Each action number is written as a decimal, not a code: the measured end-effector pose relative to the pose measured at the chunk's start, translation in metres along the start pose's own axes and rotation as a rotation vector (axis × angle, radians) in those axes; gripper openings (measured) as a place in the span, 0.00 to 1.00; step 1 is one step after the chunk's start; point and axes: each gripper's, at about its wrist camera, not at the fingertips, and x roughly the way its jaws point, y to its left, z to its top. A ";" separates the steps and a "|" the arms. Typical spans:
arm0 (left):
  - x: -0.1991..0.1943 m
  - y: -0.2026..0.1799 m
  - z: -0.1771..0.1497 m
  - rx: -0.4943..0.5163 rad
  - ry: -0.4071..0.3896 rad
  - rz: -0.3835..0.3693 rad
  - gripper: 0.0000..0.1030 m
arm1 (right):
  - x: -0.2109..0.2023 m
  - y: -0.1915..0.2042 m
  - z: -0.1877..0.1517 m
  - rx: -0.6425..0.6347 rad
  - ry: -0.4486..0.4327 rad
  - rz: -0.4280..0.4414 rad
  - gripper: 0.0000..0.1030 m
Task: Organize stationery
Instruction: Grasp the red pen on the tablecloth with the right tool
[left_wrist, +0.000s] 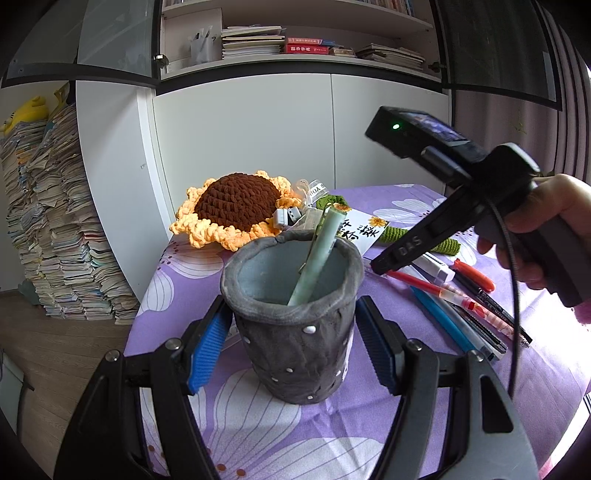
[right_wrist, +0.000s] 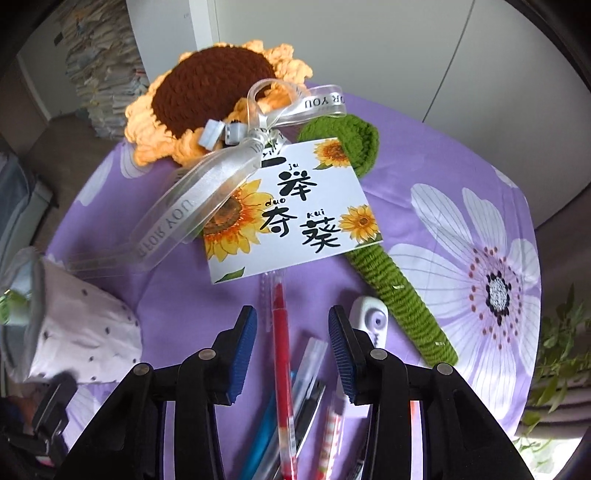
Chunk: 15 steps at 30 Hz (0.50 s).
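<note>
Pens (right_wrist: 295, 398) lie in a loose pile at the bottom centre of the right wrist view, and in the left wrist view they sit right of centre, beside the cup (left_wrist: 291, 317). The cup stands upright mid-frame on the purple cloth (left_wrist: 258, 435), with one pale green pen (left_wrist: 314, 254) already leaning inside. The left gripper (left_wrist: 291, 354) has its blue pads on either side of the cup; whether they press it or only bracket it I cannot tell. The right gripper (right_wrist: 292, 354) is spread open and empty, hovering over the pile with the red pen (right_wrist: 282, 369) running between its fingers.

The step in hand looks like picking the red pen. Its tip lies under the card (right_wrist: 295, 210), so draw it back out of the pile before lifting. Close squarely across the barrel, clear of the neighbouring blue pen (right_wrist: 266, 424). Keep the cup steady for the drop.
</note>
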 end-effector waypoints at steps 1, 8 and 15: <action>0.000 0.000 0.000 0.000 0.000 0.000 0.66 | 0.003 0.001 0.002 -0.005 0.007 0.002 0.40; 0.000 0.000 0.000 0.000 0.000 0.000 0.66 | 0.017 0.006 0.016 -0.008 0.034 0.005 0.39; 0.000 0.000 0.000 -0.001 0.000 0.000 0.66 | 0.015 0.010 0.016 0.012 0.040 0.029 0.15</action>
